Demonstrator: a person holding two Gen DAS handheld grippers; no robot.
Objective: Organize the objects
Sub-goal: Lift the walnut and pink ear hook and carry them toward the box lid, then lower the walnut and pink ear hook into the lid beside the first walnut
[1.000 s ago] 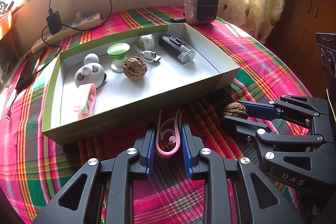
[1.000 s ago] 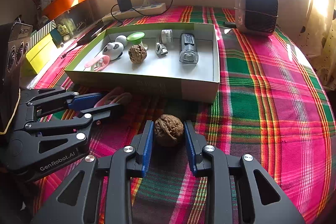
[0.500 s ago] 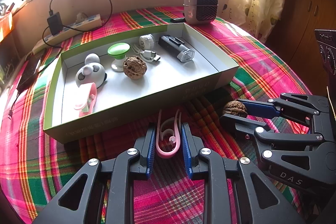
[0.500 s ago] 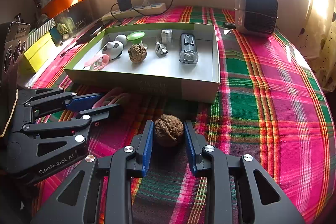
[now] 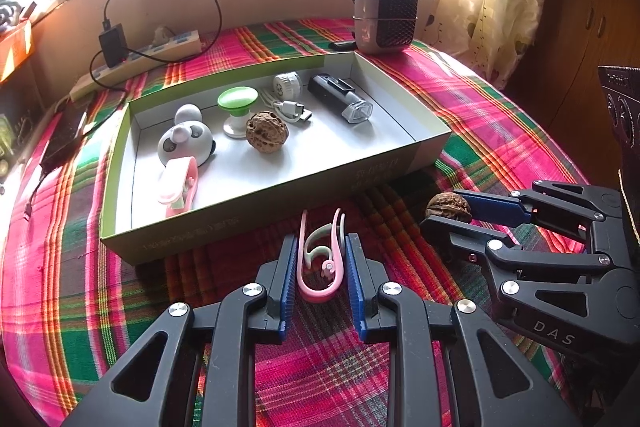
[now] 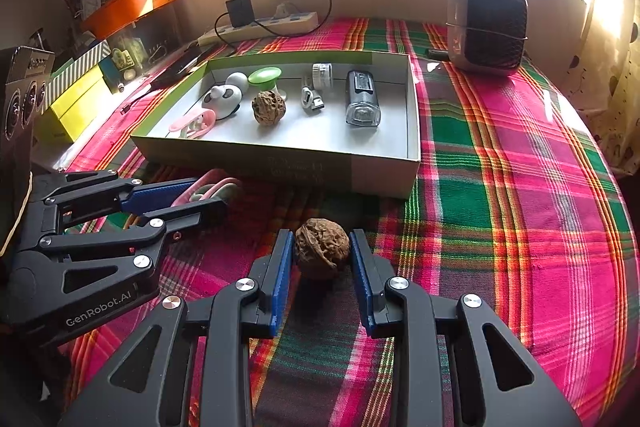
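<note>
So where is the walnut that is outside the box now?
In the right wrist view, the walnut sits on the plaid cloth between the right tool's blue pads, just in front of the box's near wall.

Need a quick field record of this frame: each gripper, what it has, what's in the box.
left gripper: closed on pink clip, on the cloth
right gripper: closed on walnut, on the cloth
box: open, just beyond both grippers
box contents: second walnut, second pink clip, panda toy, green knob, USB cable, bike light
</note>
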